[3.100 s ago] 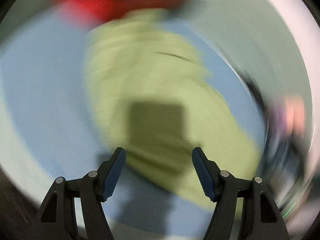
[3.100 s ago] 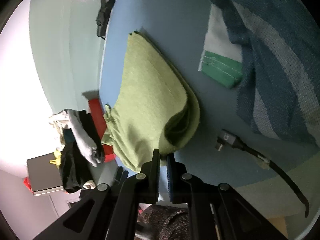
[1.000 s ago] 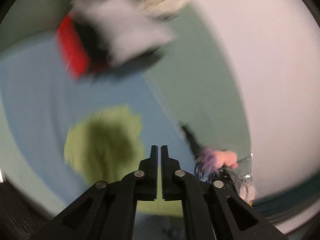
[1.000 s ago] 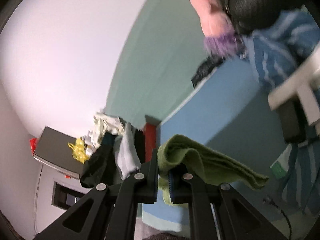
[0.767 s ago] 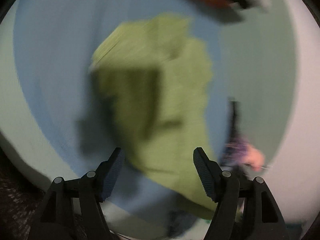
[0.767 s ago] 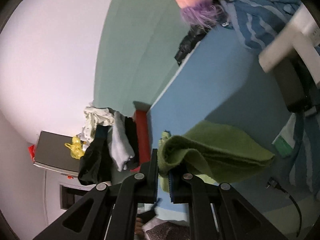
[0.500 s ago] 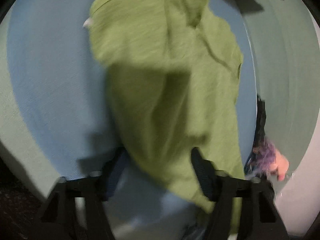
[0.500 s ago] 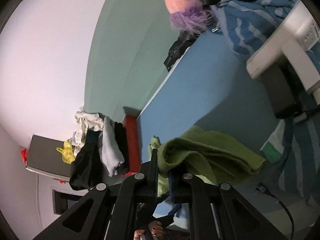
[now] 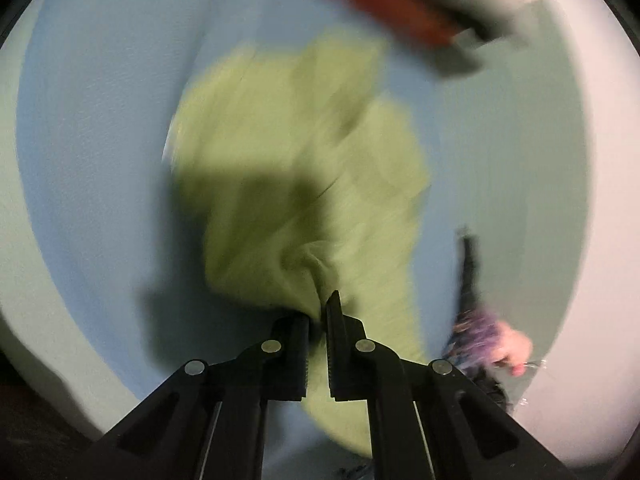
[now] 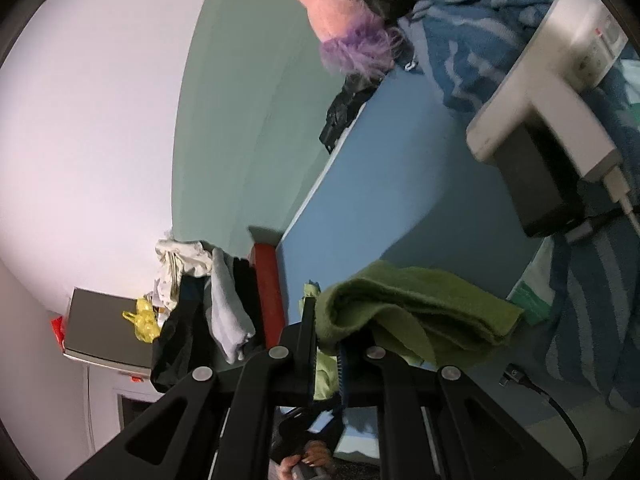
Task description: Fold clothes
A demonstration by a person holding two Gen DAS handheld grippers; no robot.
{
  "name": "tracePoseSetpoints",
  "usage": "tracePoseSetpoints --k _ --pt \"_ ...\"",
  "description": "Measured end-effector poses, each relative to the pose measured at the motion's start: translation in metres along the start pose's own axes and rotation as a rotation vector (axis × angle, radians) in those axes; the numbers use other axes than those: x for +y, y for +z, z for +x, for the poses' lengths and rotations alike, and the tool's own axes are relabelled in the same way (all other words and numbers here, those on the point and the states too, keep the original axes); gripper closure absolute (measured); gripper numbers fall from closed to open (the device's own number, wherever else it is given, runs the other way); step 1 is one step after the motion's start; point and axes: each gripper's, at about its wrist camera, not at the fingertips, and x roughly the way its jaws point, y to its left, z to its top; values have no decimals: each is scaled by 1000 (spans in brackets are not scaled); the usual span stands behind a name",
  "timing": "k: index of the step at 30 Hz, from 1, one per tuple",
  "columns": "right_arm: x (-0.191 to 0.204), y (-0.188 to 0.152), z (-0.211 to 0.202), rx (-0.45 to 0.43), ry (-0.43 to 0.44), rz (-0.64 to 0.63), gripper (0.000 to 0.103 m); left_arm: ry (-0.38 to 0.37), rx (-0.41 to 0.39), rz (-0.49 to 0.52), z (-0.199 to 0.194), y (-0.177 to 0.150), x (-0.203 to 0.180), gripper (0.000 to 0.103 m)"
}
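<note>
Def someone's bedroom imo: blue sheet (image 10: 400,168), striped blanket (image 10: 472,60), clothes pile (image 10: 208,304), plush toy (image 10: 340,16).

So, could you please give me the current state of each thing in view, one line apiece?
left gripper: jaws have just been closing, now shut on a bunched edge of the green garment.
right gripper: shut on another edge of the garment.
green garment: partly folded, held at two points, draped over the blue surface.
blue surface: mostly uncovered.
clothes pile: heaped, unfolded, beyond the blue surface.
black cable: unplugged, loose connector lying free.
</note>
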Motion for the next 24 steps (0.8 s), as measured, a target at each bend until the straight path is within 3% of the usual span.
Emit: tracePoseSetpoints --k 2,5,9,12,14,16,20,22,24 --pt "3 0 -11 -23 23 -8 94 -104 -34 17 -37 15 -19 96" --pt "13 -1 -22 -35 76 -21 94 -188 -82 147 -96 23 -51 97" --pt "41 -3 -27 -36 125 -134 94 -231 -50 379 -147 14 -98 97" --pt "66 -6 -17 -17 138 -221 94 -225 22 448 -140 8 -120 97" --pt "85 -15 5 54 157 -267 94 -222 91 487 -128 1 -133 97" --pt "103 -33 34 137 156 -327 94 -266 173 505 -114 -11 -141 97" --pt "124 -68 93 313 143 -395 94 -329 249 540 -94 -37 -161 99" --pt "125 -84 117 385 147 -386 94 -265 223 563 -81 -36 -159 99" --pt "121 -88 126 391 142 -376 94 -170 191 561 -71 -32 -149 99"
